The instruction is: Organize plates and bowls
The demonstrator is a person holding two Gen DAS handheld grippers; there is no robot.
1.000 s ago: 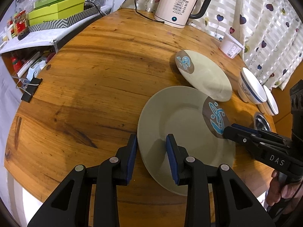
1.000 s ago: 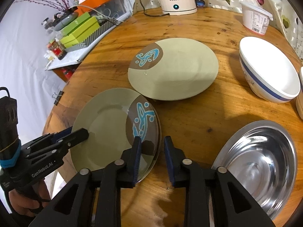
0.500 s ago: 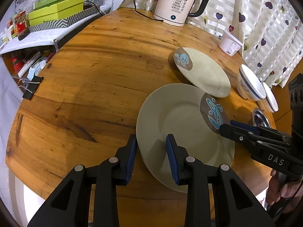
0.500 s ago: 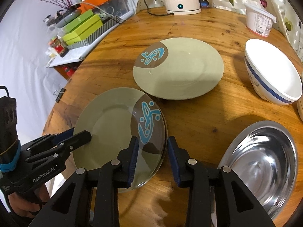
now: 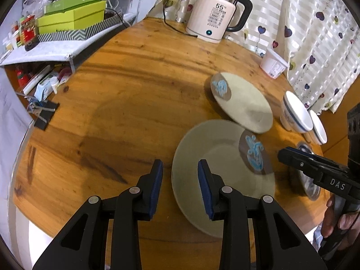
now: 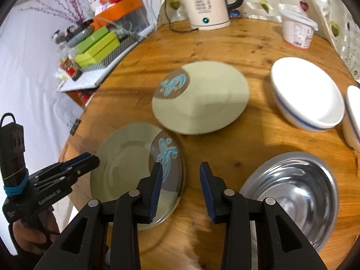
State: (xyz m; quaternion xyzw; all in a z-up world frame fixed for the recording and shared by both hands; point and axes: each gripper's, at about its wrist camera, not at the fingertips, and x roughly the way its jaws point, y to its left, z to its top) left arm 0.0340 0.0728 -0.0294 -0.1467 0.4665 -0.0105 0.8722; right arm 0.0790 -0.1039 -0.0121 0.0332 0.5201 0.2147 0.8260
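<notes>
Pale green near plate point(image 6: 126, 157) flat on wooden surface point(image 5: 135, 85), just beside second plate point(image 6: 202, 99). Left gripper point(image 5: 180, 189) part open, astride near plate's rim, pads apart from it. Right gripper point(image 6: 181, 189) jaws opening, empty, beside steel bowl point(image 6: 292, 191).

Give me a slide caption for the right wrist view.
Right gripper opening beside the near plate, steel bowl alongside.
</notes>
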